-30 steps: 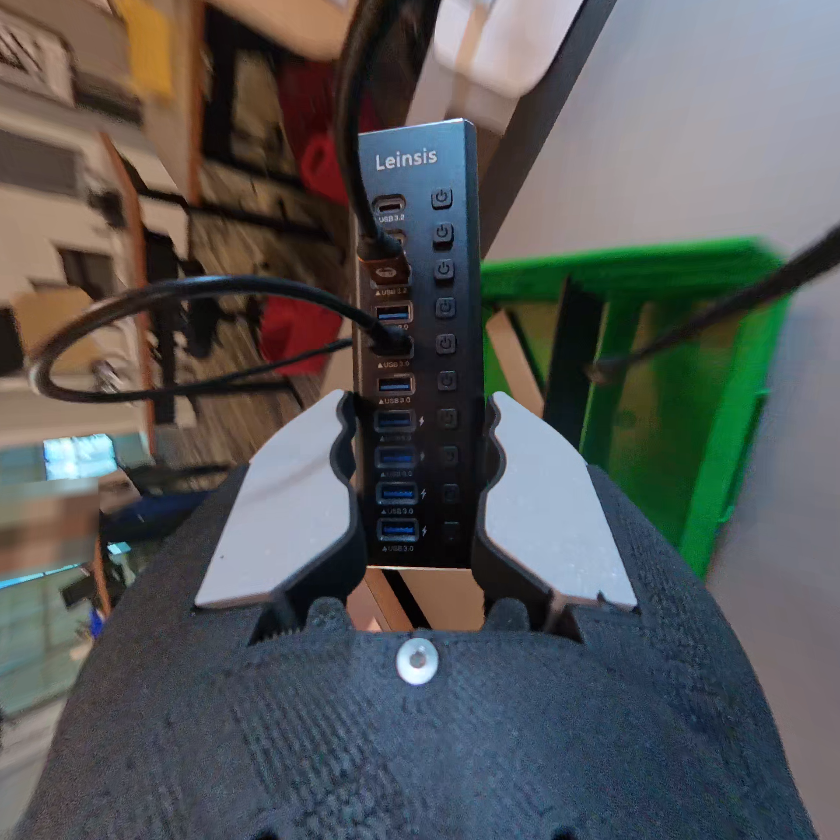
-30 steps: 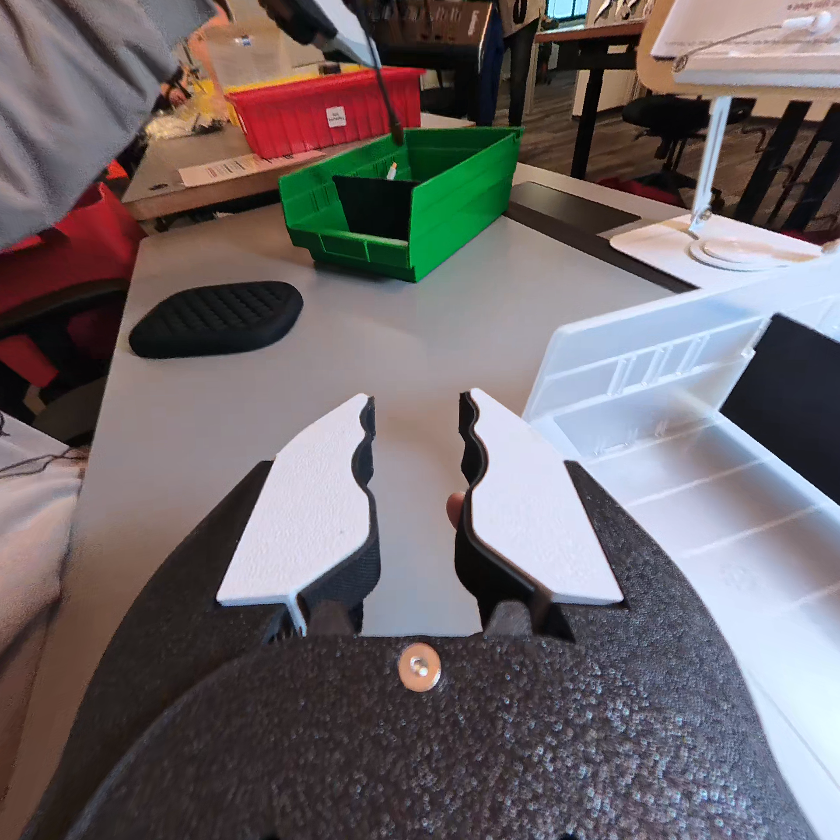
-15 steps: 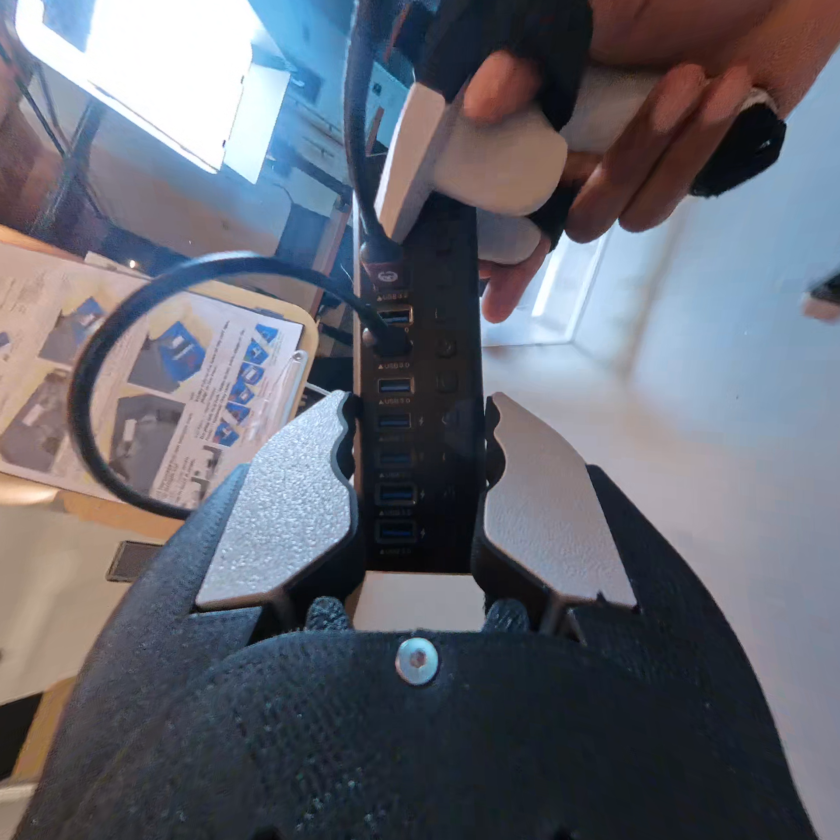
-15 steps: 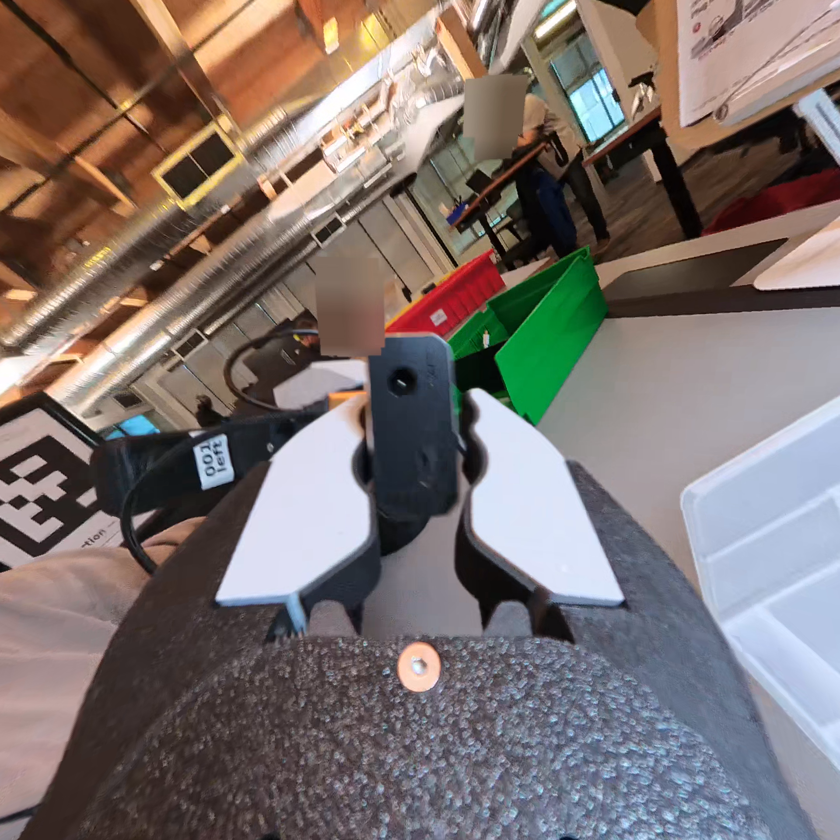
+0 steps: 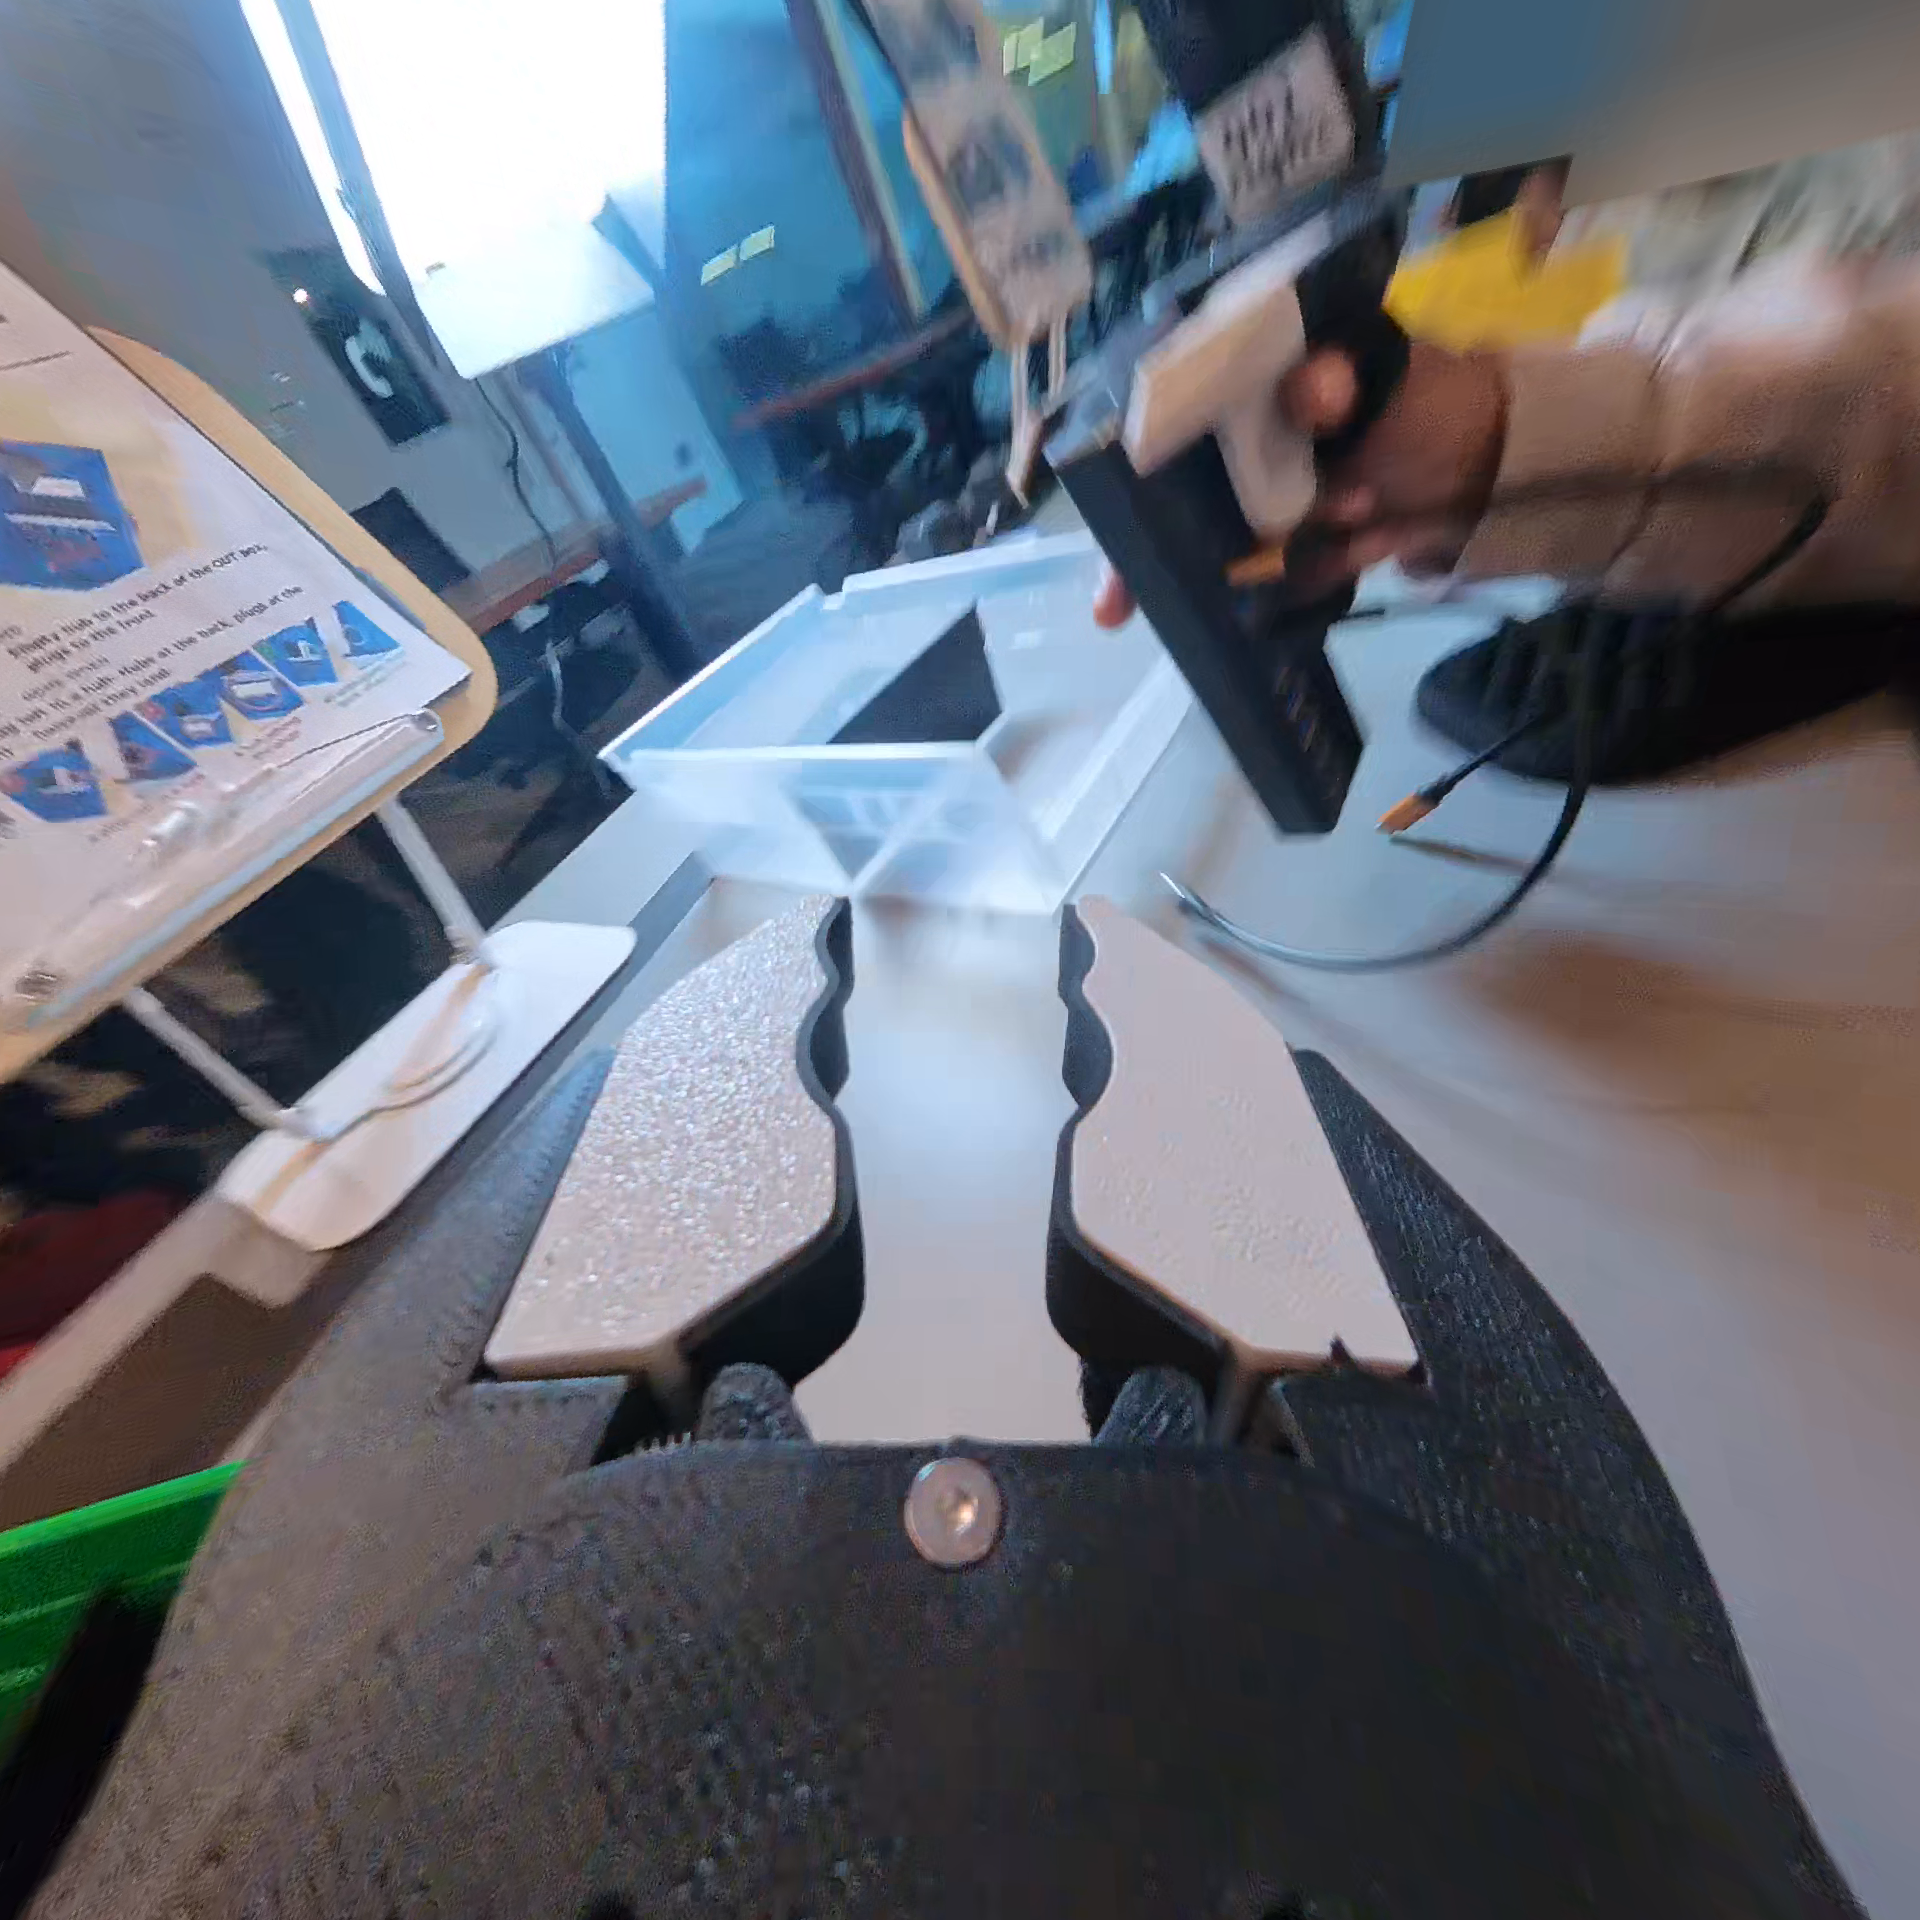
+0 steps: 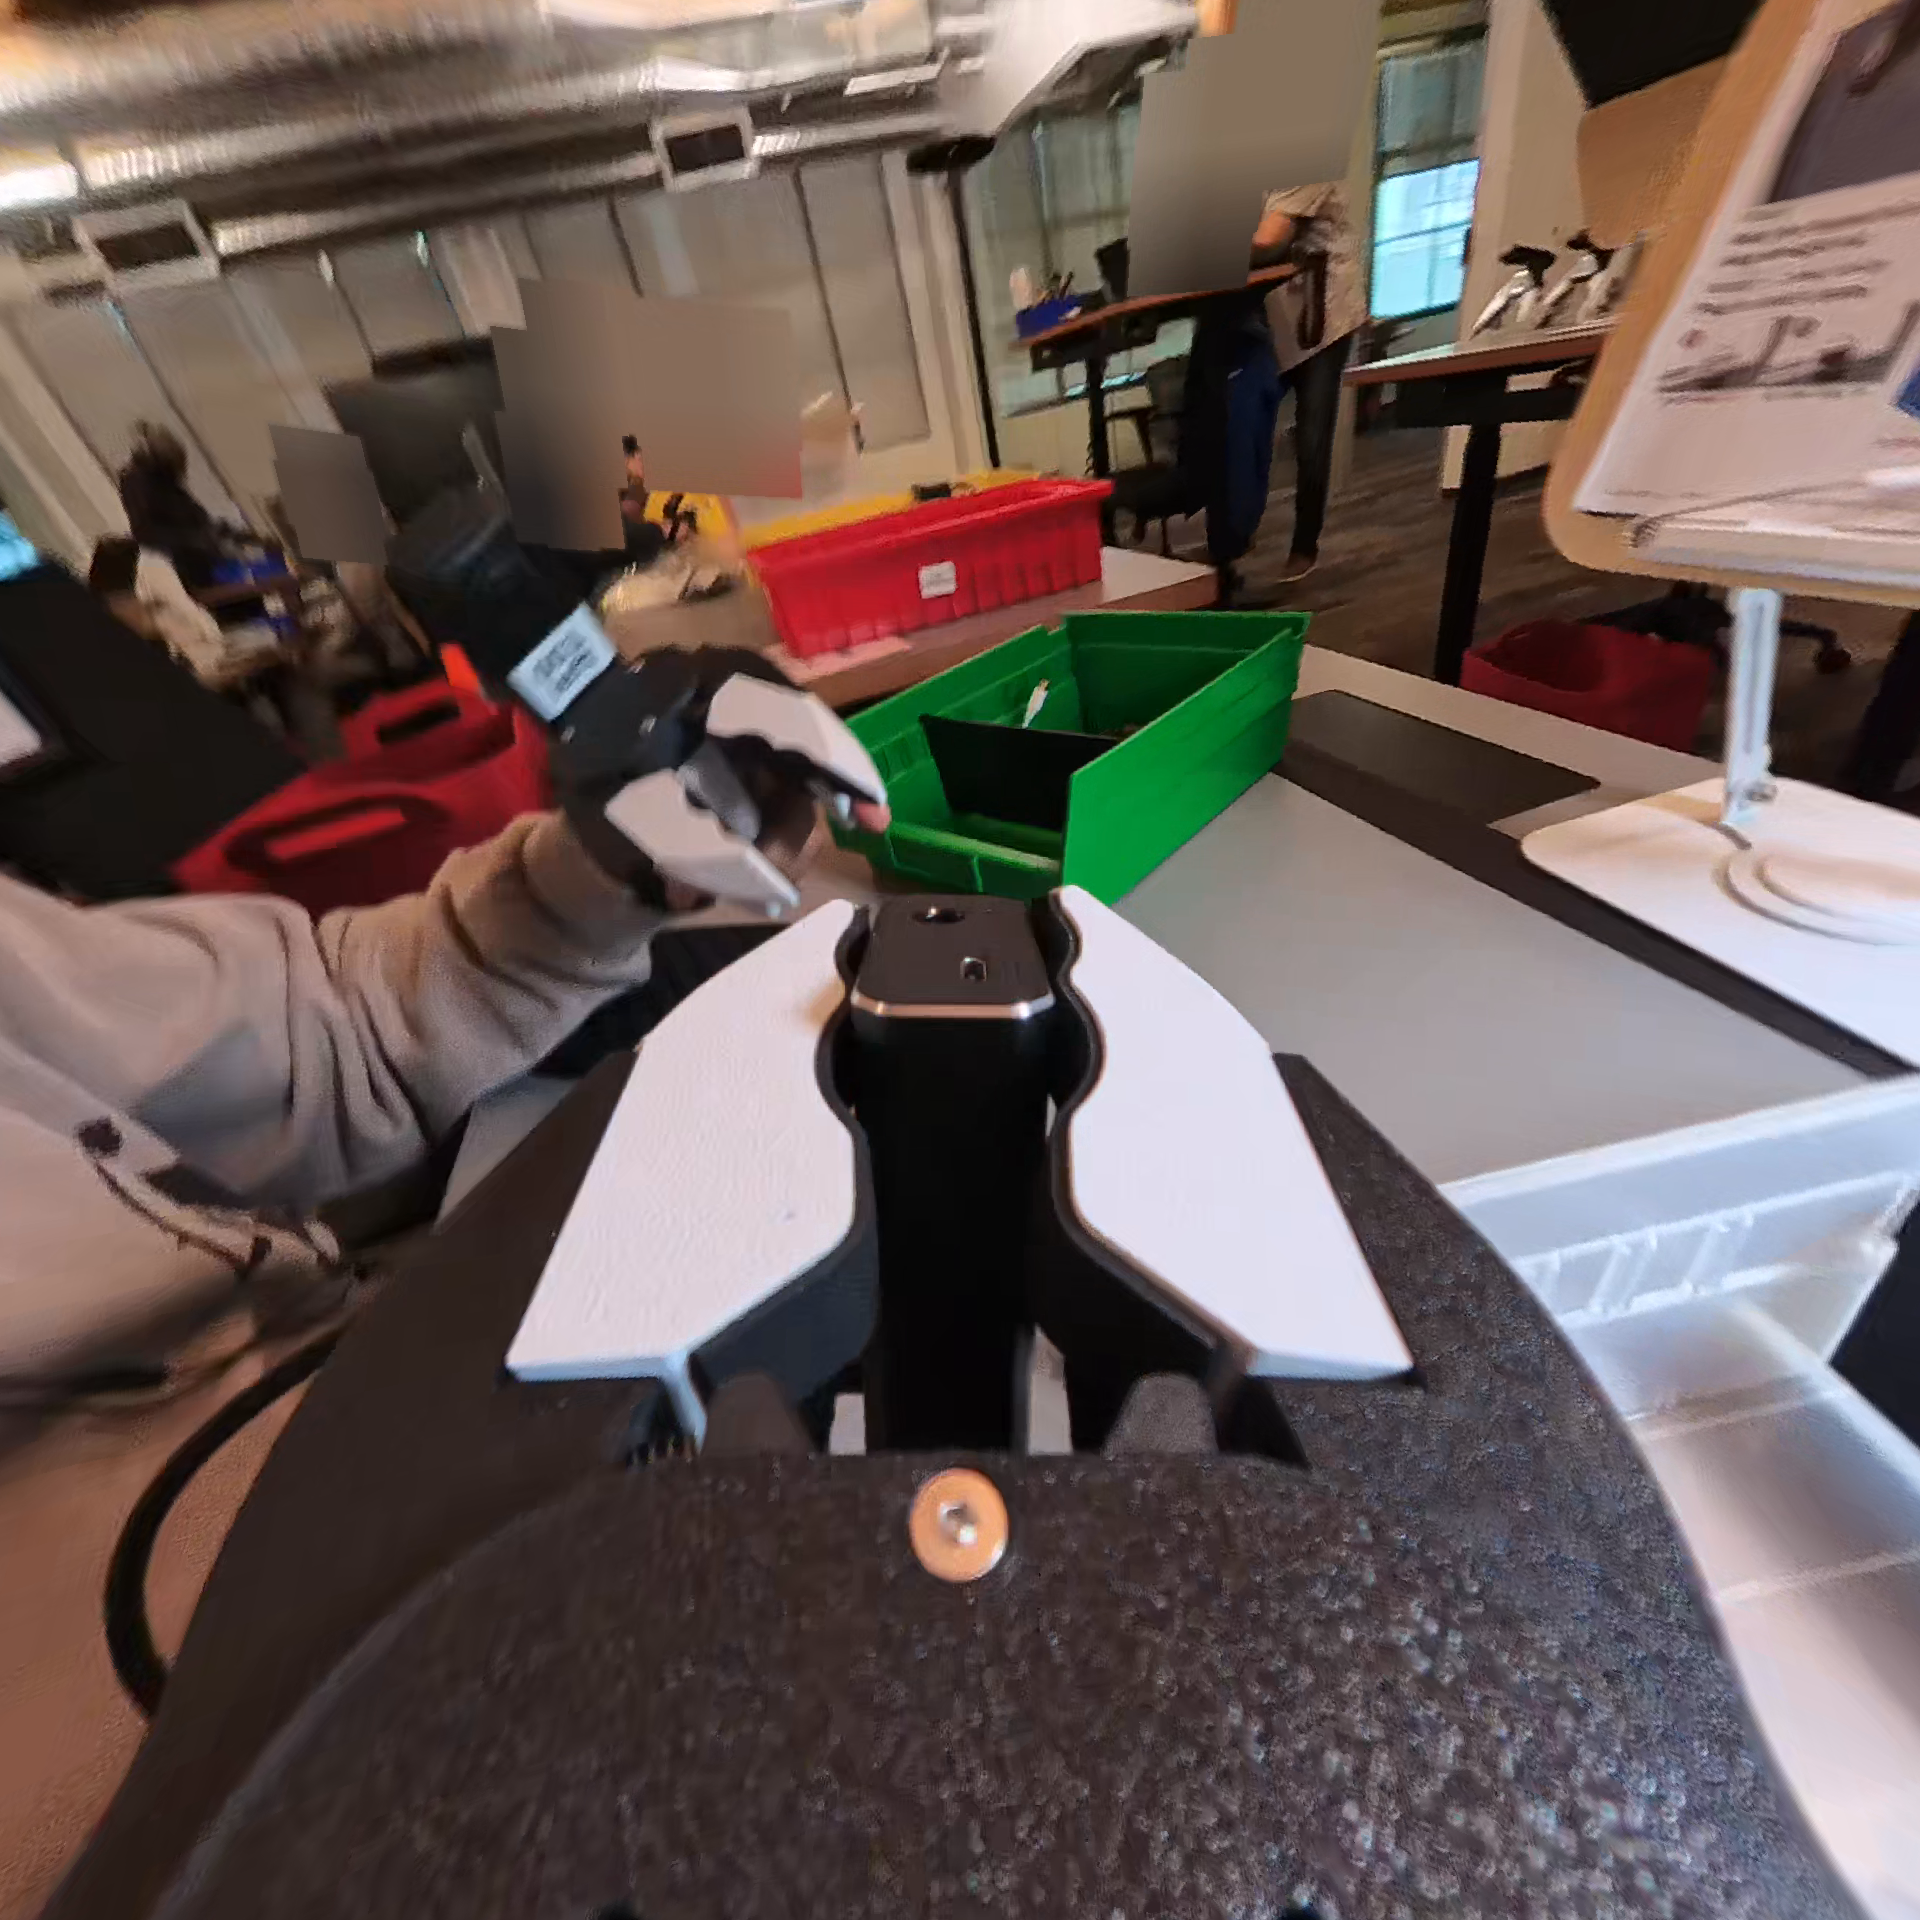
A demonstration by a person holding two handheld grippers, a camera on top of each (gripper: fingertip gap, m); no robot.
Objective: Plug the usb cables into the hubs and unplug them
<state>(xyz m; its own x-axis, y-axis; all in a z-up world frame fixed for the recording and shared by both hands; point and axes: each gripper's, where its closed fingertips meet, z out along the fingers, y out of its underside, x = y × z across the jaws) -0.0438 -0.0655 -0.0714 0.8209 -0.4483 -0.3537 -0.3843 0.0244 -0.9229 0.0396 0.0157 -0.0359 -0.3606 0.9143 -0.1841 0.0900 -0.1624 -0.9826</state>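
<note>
While the black hub is clamped between the right gripper fingers above the worktop, the left gripper is held parted and empty; a trailing cable should be gripped near its plug and drawn straight.

It was an open-plan workshop or lab floor with exposed ceiling ducts, rows of tall blinds-covered windows and standing desks where people worked. On the grey surface sat a green parts bin, a red tote behind it, and an instruction sheet on a stand.
</note>
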